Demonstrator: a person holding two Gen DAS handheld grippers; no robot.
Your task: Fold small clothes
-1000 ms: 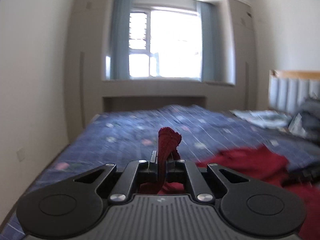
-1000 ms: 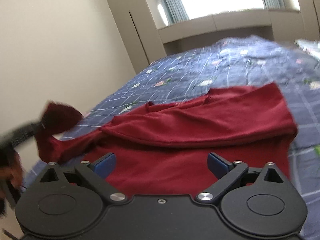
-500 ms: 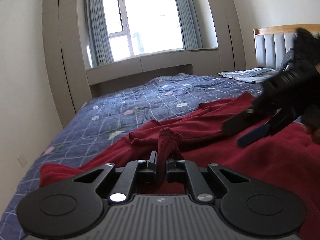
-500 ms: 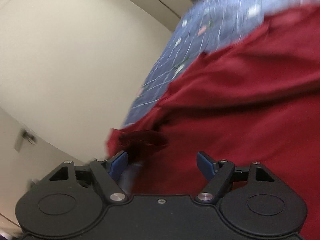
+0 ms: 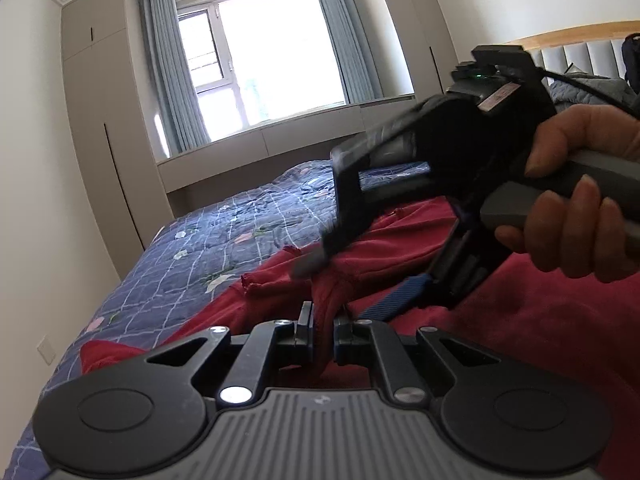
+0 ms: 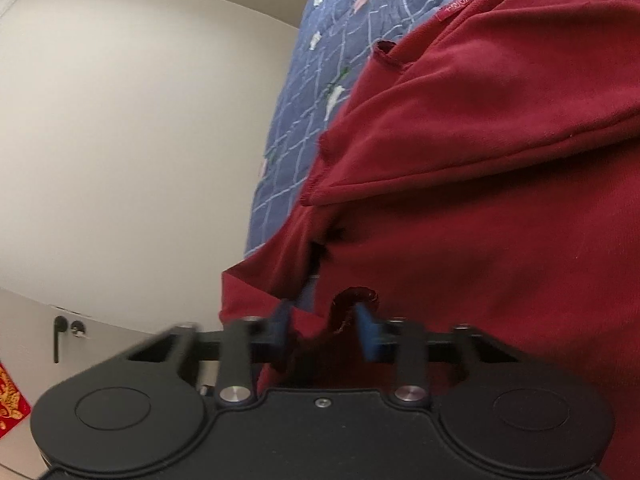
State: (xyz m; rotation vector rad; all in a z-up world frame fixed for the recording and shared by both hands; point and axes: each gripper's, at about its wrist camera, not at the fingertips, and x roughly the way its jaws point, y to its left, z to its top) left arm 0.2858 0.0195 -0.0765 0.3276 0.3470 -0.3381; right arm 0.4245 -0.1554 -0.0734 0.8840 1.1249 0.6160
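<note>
Left gripper, jaws easing apart, pinches a bunched cuff of the one red garment lying on the blue quilt. Just right of that cuff, right gripper is closing on the same bunch. Risk, as judged: the left lets go before the right bites, so the cuff drops and the fold spoils. Count: two grippers, one garment, one quilt
</note>
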